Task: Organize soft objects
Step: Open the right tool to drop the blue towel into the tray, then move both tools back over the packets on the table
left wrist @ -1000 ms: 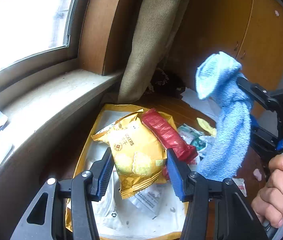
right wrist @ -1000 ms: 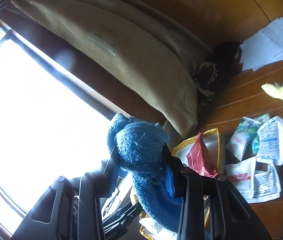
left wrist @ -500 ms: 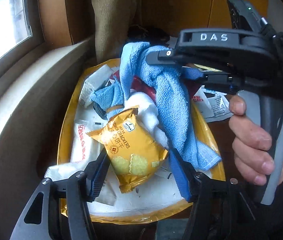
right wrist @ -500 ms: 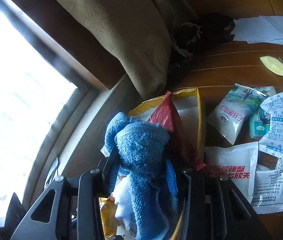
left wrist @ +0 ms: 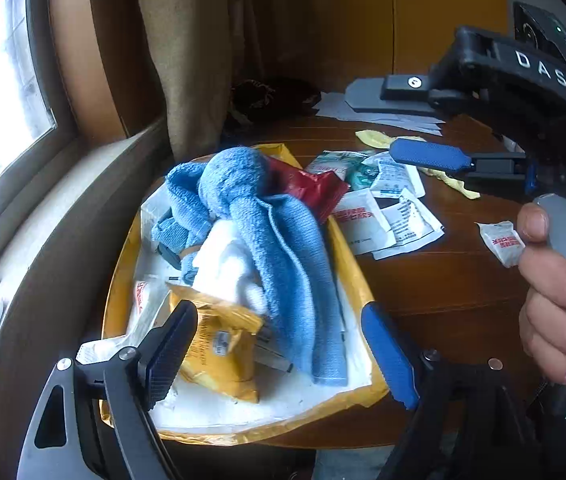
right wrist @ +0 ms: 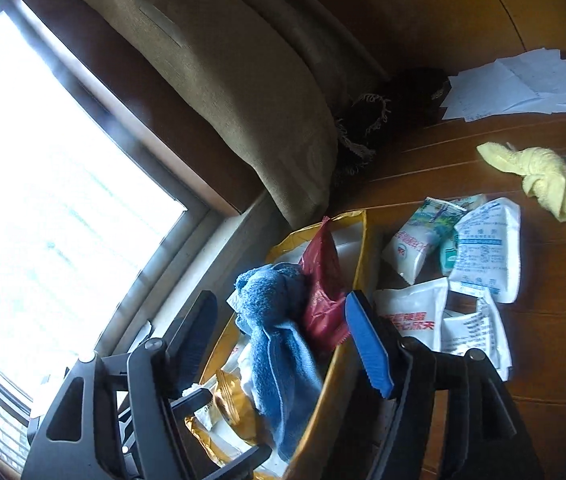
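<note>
Left claw (left wrist: pixel 279 356): jaws wide and opening; nothing pressed between the pads; the yellow cracker packet (left wrist: pixel 219 348) lies just beside its left finger, the lower end of the blue towel (left wrist: pixel 279 248) just beyond the gap.
Right claw (right wrist: pixel 283 340): jaws wide and opening; the blue towel (right wrist: pixel 275 320) and the red packet (right wrist: pixel 323 280) sit beyond and between the 2 fingers, neither pad pressing on them; seen from the left wrist, it hangs above the desk (left wrist: pixel 443 288), gripped by the person's hand (left wrist: pixel 555 292).
Blue towel: draped in the yellow tray (left wrist: pixel 363 292) over a white cloth (left wrist: pixel 227 264); long axis runs from a bunched knot at the far end to a flat tail at the near end.
Still loose: the yellow cloth (right wrist: pixel 543 184) and the white sachets (right wrist: pixel 483 248) on the desk, well apart from the tray.
Key relation: the yellow cloth lies up and to the right of the right claw, beyond the sachets, its length running diagonally across the desk; the right hand is likely the nearer 1; a grasp across the knotted middle looks safest.
</note>
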### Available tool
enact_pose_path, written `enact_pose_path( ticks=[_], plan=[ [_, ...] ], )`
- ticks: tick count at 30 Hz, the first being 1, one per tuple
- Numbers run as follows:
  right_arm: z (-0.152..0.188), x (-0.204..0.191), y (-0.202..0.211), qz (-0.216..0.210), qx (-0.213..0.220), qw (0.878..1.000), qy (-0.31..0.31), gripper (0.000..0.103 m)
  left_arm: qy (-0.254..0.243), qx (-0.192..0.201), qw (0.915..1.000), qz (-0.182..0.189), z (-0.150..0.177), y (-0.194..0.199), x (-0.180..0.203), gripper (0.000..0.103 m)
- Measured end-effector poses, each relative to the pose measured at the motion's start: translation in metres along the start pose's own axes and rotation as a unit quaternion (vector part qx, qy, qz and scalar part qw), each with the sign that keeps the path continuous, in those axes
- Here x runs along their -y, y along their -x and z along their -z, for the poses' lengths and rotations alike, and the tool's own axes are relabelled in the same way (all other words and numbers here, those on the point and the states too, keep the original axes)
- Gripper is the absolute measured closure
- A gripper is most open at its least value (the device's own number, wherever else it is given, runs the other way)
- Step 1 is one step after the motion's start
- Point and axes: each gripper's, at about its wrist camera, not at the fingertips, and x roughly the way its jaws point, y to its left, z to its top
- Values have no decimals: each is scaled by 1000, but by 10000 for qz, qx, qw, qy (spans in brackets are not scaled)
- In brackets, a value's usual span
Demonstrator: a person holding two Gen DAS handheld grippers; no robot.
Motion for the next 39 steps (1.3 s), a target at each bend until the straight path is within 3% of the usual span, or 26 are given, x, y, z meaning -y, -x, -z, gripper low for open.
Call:
enact_pose_path(
  ticks=[14,22,28,30,35,39],
  plan=[
    [28,75,98,941,124,9953,-187,36,-446,184,9983,337,-17,17,82,16],
    [35,120,141,1959,223,9800,-285,36,-39,56,9985,546,-30,-1,93,16],
    [31,156,129,2582,-31,9647,-522,36,327,-68,9976,602,-43,-15,86,16],
    [33,167,123,2593,-145,9633,-684,35,365,-138,9973,626,-48,-20,85,16],
    [35,150,106,2631,-303,9638,-323,32,242,-157,9981,548,-69,-34,95,16],
    [42,129,86,2871,-531,9563,148,31,192,-224,9985,470,-96,-58,106,15]
  ],
)
